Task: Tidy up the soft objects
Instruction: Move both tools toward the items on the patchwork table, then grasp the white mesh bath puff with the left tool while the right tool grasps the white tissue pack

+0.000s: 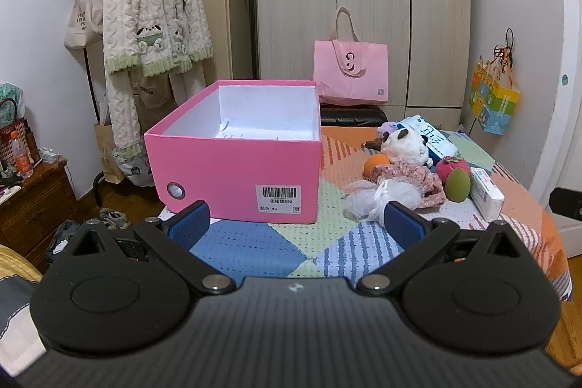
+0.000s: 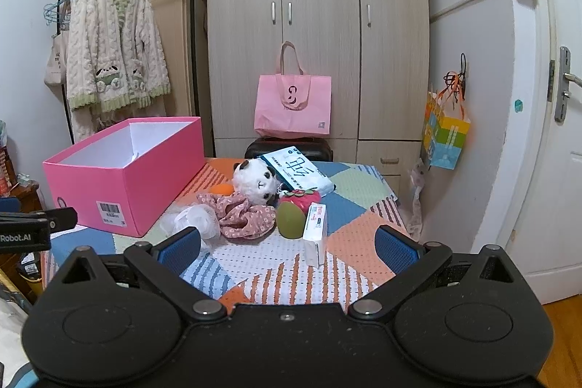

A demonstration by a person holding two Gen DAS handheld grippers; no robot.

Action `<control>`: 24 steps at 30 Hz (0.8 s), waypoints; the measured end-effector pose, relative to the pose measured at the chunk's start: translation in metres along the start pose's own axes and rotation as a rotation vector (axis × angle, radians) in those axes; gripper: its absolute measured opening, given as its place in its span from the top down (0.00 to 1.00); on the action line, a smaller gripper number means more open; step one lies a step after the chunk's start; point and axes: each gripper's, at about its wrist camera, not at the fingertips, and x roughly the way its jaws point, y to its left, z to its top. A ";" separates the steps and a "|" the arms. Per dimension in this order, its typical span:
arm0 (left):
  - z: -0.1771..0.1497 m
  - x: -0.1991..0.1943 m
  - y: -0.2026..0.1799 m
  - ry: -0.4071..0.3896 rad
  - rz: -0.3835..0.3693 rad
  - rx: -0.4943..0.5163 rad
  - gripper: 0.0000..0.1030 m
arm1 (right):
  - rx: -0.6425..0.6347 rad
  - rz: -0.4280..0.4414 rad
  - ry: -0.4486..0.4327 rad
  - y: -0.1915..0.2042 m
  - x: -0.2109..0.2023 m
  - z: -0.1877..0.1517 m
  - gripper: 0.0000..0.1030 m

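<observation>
An open pink box (image 1: 236,166) (image 2: 123,177) stands on the patchwork table cover (image 1: 254,246) (image 2: 276,264), white inside. Right of it lies a heap: a panda plush (image 1: 403,142) (image 2: 258,182), a floral pink cloth (image 1: 411,175) (image 2: 243,215), a white mesh puff (image 1: 378,197) (image 2: 196,220), an orange ball (image 1: 376,164) (image 2: 222,190), a red strawberry plush (image 1: 453,168) (image 2: 302,199) and a green egg sponge (image 1: 458,184) (image 2: 290,220). My left gripper (image 1: 296,224) is open, short of the box front. My right gripper (image 2: 287,248) is open, short of the heap.
A white carton (image 1: 487,193) (image 2: 315,231) and a tissue pack (image 1: 429,137) (image 2: 298,171) lie by the heap. A pink tote bag (image 1: 351,73) (image 2: 293,104) sits behind the table before a wardrobe (image 2: 316,24). A robe (image 1: 156,13) hangs on a rack at left.
</observation>
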 end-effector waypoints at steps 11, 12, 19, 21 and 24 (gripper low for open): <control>0.027 -0.013 -0.019 -0.078 -0.084 0.077 0.00 | -0.059 0.028 -0.043 0.000 -0.007 0.021 0.00; 0.029 -0.014 -0.021 -0.088 -0.093 0.088 0.00 | -0.067 0.033 -0.045 0.000 -0.007 0.023 0.00; 0.037 -0.003 -0.034 -0.126 -0.152 0.136 0.00 | -0.089 0.062 -0.028 -0.007 0.005 0.031 0.00; 0.035 0.008 -0.037 -0.115 -0.190 0.132 0.00 | -0.088 0.069 -0.019 -0.012 0.014 0.030 0.00; 0.031 0.022 -0.045 -0.098 -0.238 0.142 0.00 | -0.082 0.070 -0.022 -0.019 0.029 0.024 0.00</control>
